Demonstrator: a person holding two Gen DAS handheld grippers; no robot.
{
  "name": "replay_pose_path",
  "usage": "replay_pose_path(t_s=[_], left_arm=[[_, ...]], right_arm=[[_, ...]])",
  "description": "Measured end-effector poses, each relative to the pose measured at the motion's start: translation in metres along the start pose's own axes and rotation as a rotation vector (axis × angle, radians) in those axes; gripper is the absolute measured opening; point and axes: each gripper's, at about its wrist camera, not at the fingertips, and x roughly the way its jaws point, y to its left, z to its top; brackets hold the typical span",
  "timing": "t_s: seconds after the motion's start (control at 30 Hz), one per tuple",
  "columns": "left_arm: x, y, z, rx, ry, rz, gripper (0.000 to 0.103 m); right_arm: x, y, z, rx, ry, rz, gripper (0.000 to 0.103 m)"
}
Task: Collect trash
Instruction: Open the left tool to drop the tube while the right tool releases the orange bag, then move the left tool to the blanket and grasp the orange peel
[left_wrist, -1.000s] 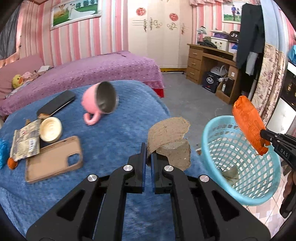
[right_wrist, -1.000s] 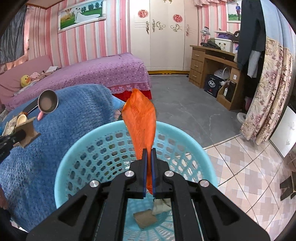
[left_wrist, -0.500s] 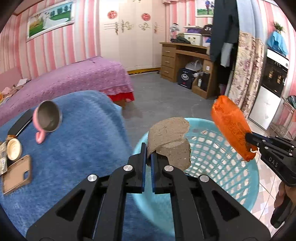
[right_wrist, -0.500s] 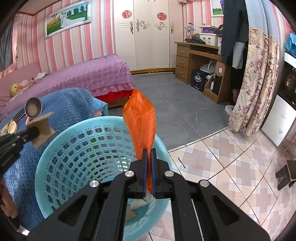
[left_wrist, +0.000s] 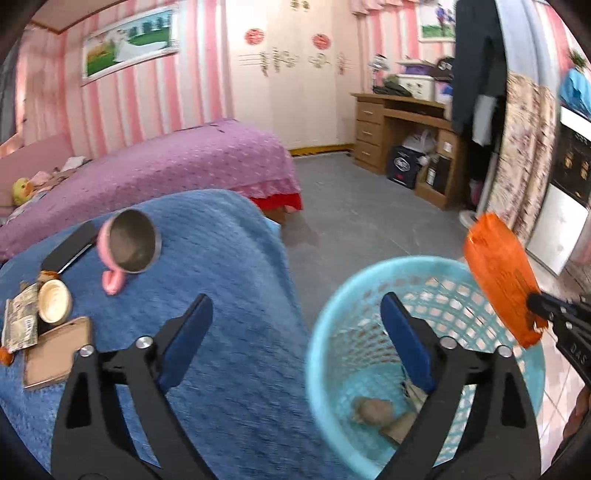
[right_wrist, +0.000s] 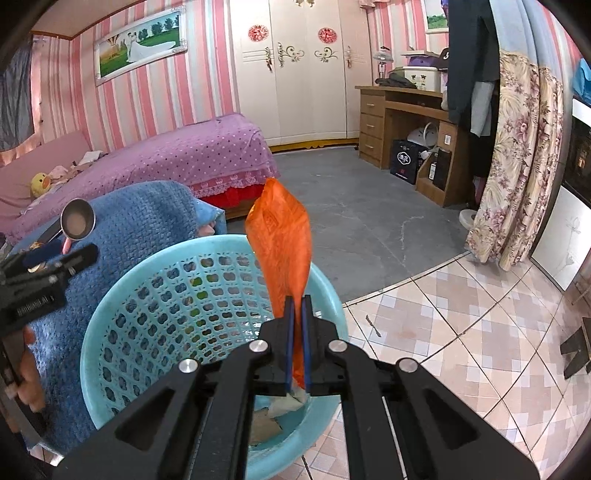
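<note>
My left gripper (left_wrist: 295, 325) is open and empty, spread over the near left rim of the light blue basket (left_wrist: 325, 332). Brown cardboard scraps (left_wrist: 373, 410) lie at the basket's bottom. My right gripper (right_wrist: 295, 310) is shut on an orange wrapper (right_wrist: 284, 236) and holds it upright over the basket (right_wrist: 110, 317). The wrapper also shows at the right of the left wrist view (left_wrist: 498, 273). The left gripper shows at the left edge of the right wrist view (right_wrist: 74, 262).
A blue blanket (left_wrist: 221, 295) covers the surface left of the basket. On it lie a pink cup (left_wrist: 129, 247), a round lid (left_wrist: 55, 301), a brown phone case (left_wrist: 55, 354), a packet (left_wrist: 20, 321) and a dark phone (left_wrist: 70, 247). A purple bed (left_wrist: 166, 162) stands behind.
My left gripper has opened and the cardboard piece it held now lies in the basket. My right gripper still holds the orange wrapper over the basket.
</note>
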Motion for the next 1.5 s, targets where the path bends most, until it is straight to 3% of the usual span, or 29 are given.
replay_pose_path(t_s=[0.2,0.3,0.37,0.4,0.5,0.63,0.9,1.23,1.5], left_arm=[[-0.005,0.032,0.001,-0.049,-0.007,0.049,0.095],[-0.01,0.045,0.001,-0.071,-0.011,0.061,0.096],[-0.014,0.053,0.0,-0.077,-0.018,0.071,0.096],[-0.017,0.059,-0.002,-0.079,-0.02,0.075,0.096],[-0.023,0.071,-0.003,-0.089,-0.022,0.083,0.096],[-0.03,0.087,-0.006,-0.107,-0.021,0.095,0.097],[-0.051,0.129,-0.013,-0.131,-0.021,0.135,0.097],[-0.089,0.203,-0.022,-0.143,-0.046,0.218,0.097],[-0.103,0.277,-0.049,-0.229,-0.027,0.293,0.097]], right_arm=[[0.012,0.012,-0.002,-0.008,0.03,0.02,0.005],[0.016,0.017,-0.002,-0.004,0.034,-0.022,0.009],[0.018,0.017,-0.002,0.0,0.036,-0.05,0.044],[0.018,0.017,-0.002,0.008,0.028,-0.057,0.069],[0.018,0.021,0.0,0.004,0.032,-0.076,0.073],[0.016,0.034,0.003,-0.016,0.01,-0.121,0.095],[0.008,0.079,0.015,-0.08,-0.042,-0.113,0.098],[0.006,0.145,0.025,-0.076,-0.07,-0.003,0.098],[0.007,0.211,0.022,-0.131,-0.083,0.058,0.098]])
